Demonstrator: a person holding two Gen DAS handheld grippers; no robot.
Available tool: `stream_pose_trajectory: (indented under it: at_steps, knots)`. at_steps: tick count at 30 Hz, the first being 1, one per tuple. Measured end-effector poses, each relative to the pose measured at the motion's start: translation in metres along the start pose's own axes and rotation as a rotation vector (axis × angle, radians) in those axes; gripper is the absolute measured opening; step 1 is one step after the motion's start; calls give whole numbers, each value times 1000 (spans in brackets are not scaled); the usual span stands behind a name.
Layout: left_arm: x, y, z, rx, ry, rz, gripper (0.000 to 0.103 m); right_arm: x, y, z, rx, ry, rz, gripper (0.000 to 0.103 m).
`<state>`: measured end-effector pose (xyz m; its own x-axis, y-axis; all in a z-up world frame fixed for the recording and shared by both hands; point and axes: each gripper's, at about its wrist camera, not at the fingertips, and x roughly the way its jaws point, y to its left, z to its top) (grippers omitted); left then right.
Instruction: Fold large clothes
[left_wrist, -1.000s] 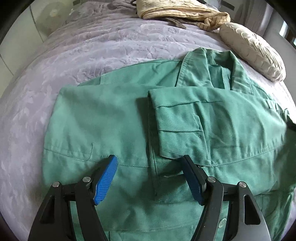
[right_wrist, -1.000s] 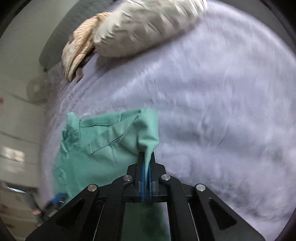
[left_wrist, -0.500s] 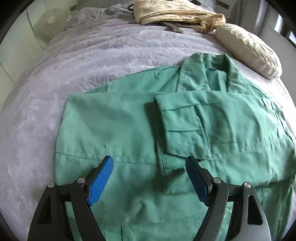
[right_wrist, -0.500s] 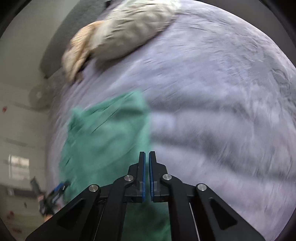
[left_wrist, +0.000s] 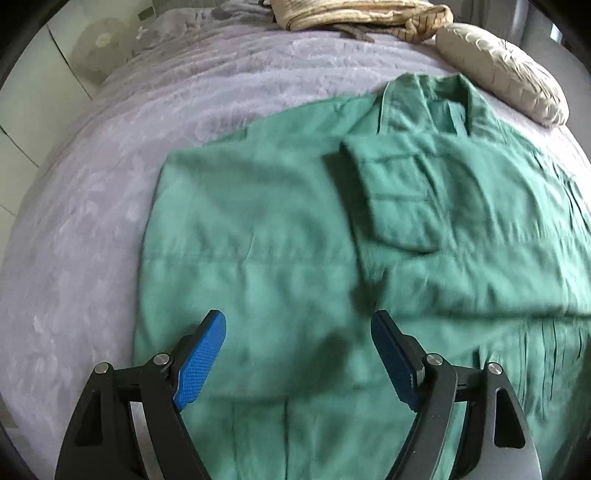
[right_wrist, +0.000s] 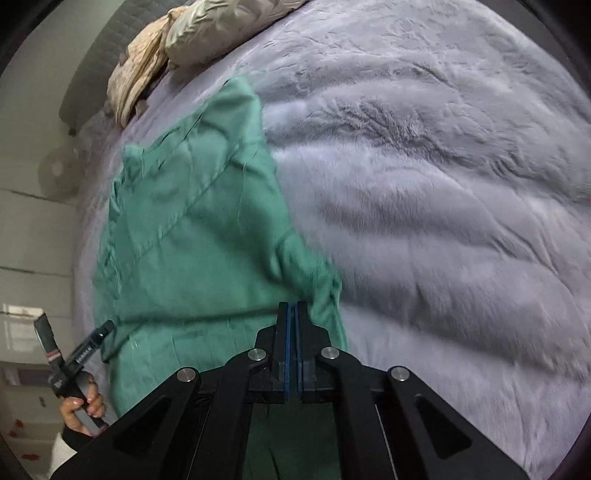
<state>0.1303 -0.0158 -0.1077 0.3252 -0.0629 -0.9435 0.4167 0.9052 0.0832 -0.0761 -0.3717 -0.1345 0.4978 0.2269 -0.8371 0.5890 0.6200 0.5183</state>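
Green cotton work garment (left_wrist: 280, 236), large, with a collar and a flapped chest pocket, lies spread flat on a bed covered in a pale lilac plush blanket (left_wrist: 110, 177). In the left wrist view it fills the centre and right of the frame, collar toward the upper right. One sleeve looks already laid across the chest, so the fold seems partly made, with the lower half not yet brought up.

Left gripper (left_wrist: 299, 354) hangs over the cloth at the lower centre, jaws wide, nothing between them. Right gripper (right_wrist: 292, 325), at the lower centre of its own view, has its jaws pressed together; they look empty, though green cloth lies right behind the tips and a pinched edge cannot be ruled out.

The next move probably calls for each gripper to take a hem or side edge low on the garment, then carry it toward the collar without dragging the sleeve out of place.

Both views are smeared by motion, so seams and buttons are hard to read. The garment's lower part is cut off by the bottom of the frame. A cream quilted pillow (left_wrist: 506, 70) and a beige bundle of cloth (left_wrist: 354, 14) sit at the top edge, the bundle partly cropped. A hand (right_wrist: 83, 406) at the lower left of the right view holds the other gripper's handle.
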Motion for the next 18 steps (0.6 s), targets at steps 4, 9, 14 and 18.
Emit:
stream_pose_trajectory:
  at_steps: [4,9,14,18]
  knots:
    - [-9,5,-16,-20,30,7,82,-4,15,-16,-18,15,11,3]
    - [-20,4,-31,-23,74,-3,82,6,51,-34,-47,55,10,3]
    - [-31,5,-42,-55,95,-39,82,-1,66,-52,-71,79,12,5]
    - [-48,8,-50,-113,91,-73,103,-7,76,-58,-82,81,1,65]
